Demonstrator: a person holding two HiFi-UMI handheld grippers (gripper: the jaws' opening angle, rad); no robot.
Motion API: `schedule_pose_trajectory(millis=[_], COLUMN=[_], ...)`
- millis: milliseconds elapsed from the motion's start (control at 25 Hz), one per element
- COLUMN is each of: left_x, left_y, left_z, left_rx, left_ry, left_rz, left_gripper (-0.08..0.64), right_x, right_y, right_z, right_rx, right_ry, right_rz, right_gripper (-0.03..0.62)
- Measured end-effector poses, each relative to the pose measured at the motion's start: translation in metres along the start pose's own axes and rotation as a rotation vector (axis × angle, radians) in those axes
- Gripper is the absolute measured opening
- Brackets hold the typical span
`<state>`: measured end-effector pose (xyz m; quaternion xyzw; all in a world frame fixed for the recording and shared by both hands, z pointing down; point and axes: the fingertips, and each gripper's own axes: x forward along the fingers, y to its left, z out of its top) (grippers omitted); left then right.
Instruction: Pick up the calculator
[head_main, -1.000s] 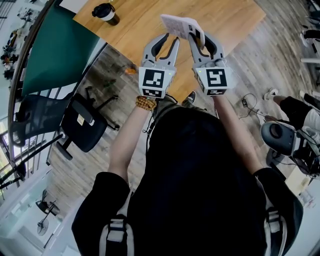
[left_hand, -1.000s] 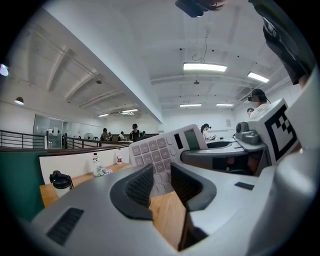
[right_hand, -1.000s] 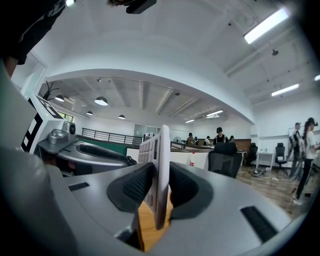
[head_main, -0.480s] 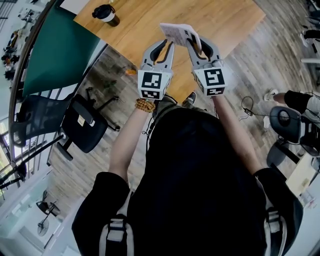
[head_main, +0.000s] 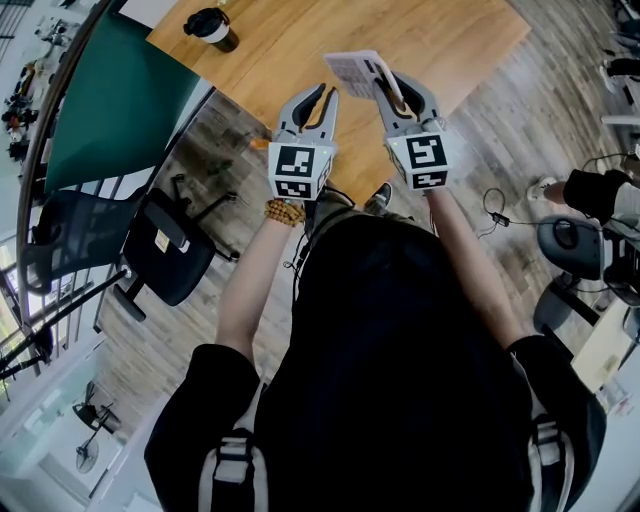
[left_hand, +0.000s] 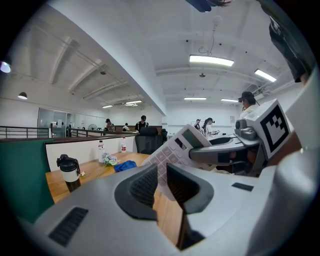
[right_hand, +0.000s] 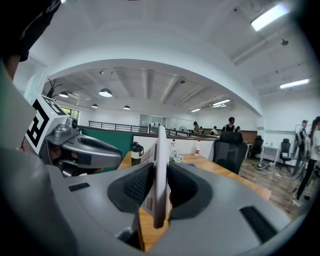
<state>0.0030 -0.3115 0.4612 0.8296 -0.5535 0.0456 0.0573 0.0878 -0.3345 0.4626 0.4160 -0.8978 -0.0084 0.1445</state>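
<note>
L gripper (head_main: 312, 97): jaws nearly together w/ a thin gap, just been closing, nothing betw them, tips just beside the calc (head_main: 352, 70) but off it. Calc is up in the air over the table (head_main: 270, 40) near edge, w/ R gripper (head_main: 392, 88) clamped on one edge of it. Risk imo: thin one-side pinch, so calc could pivot or slip out and drop; L tips could also knock it.

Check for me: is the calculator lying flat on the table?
No, the right gripper holds the calculator edge-on between its jaws, up off the table.
</note>
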Motion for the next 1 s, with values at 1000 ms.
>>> schedule_pose_trajectory(millis=[1000], left_x=[-0.011], left_y=[0.027], left_z=[-0.014], left_rx=[-0.03], left_ry=[0.029], left_rz=[0.031], left_gripper=[0.069], right_x=[0.022], right_y=[0.023], right_z=[-0.051], right_rx=[-0.011], right_ry=[0.162], right_rz=[0.079], right_gripper=[0.083])
